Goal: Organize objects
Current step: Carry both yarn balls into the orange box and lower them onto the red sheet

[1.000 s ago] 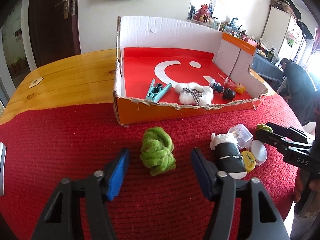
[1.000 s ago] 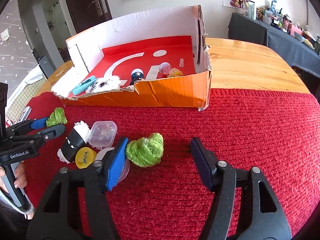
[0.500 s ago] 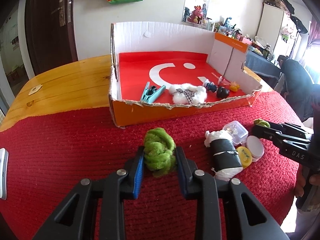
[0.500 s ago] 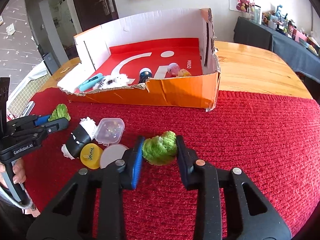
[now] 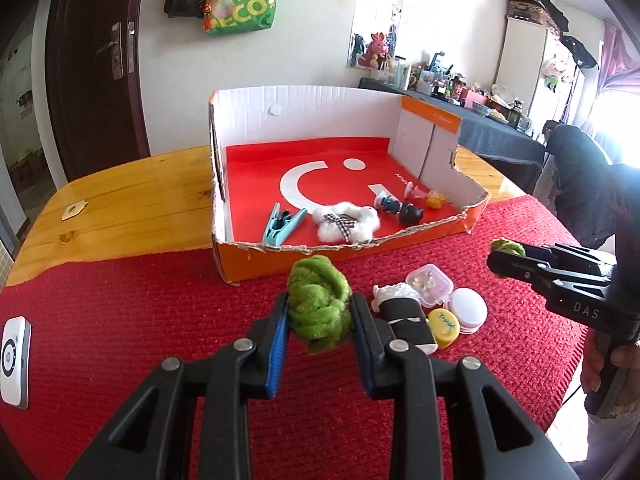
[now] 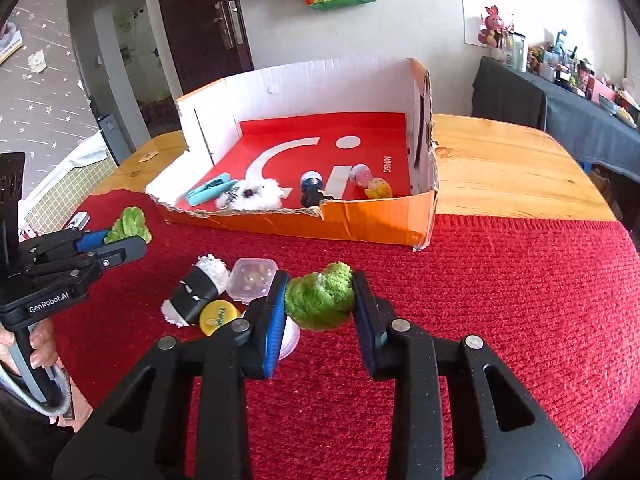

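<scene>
My left gripper (image 5: 320, 312) is shut on a fuzzy green scrunchie (image 5: 318, 304), lifted just off the red cloth. My right gripper (image 6: 320, 300) is shut on a second fuzzy green scrunchie (image 6: 320, 296), also raised. Each gripper shows in the other's view: the right one (image 5: 505, 254) at the far right, the left one (image 6: 124, 236) at the left, both with green fluff between the pads. Ahead stands an open orange cardboard box (image 5: 344, 250) (image 6: 360, 226) with a red floor. It holds a teal clip (image 5: 282, 224), a white furry item (image 5: 346, 224) and small toy figures (image 5: 408, 210).
On the red cloth between the grippers lie a black-and-white roll (image 5: 404, 314), a clear small plastic case (image 5: 430, 284), a yellow disc (image 5: 444, 322) and a white round lid (image 5: 468, 310). A white device (image 5: 14, 362) lies at the left. Bare wooden tabletop (image 6: 512, 168) extends behind the cloth.
Both grippers closed from wide open onto their green scrunchies, then rose slightly, lifting them off the cloth.
</scene>
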Demonstrator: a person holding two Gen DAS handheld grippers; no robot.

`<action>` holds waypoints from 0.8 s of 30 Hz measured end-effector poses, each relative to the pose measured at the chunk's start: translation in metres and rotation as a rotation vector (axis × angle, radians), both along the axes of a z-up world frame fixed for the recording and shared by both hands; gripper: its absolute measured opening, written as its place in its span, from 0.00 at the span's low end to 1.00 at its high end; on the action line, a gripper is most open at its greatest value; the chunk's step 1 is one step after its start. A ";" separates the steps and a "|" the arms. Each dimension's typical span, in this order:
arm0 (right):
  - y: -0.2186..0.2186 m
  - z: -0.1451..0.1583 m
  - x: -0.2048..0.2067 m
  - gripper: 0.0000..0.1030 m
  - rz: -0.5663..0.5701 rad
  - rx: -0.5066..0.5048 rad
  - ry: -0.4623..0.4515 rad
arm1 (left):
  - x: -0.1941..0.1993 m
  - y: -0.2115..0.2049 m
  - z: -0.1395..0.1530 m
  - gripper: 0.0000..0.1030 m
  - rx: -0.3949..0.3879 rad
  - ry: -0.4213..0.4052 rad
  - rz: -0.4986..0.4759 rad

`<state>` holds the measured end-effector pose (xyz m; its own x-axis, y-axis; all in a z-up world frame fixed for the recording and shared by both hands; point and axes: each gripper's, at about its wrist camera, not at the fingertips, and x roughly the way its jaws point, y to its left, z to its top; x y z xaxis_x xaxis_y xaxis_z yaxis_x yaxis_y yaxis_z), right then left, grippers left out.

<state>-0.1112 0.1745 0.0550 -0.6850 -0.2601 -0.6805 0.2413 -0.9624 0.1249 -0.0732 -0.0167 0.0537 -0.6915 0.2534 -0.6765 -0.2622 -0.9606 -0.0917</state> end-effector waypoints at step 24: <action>-0.013 0.035 -0.017 0.28 0.068 -0.023 0.066 | -0.009 0.011 0.035 0.30 0.024 0.065 -0.066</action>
<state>-0.1285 0.1618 0.0899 -0.7085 -0.3228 -0.6275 0.3149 -0.9404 0.1283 -0.0819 -0.0060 0.0882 -0.7148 0.3155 -0.6241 -0.3310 -0.9388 -0.0955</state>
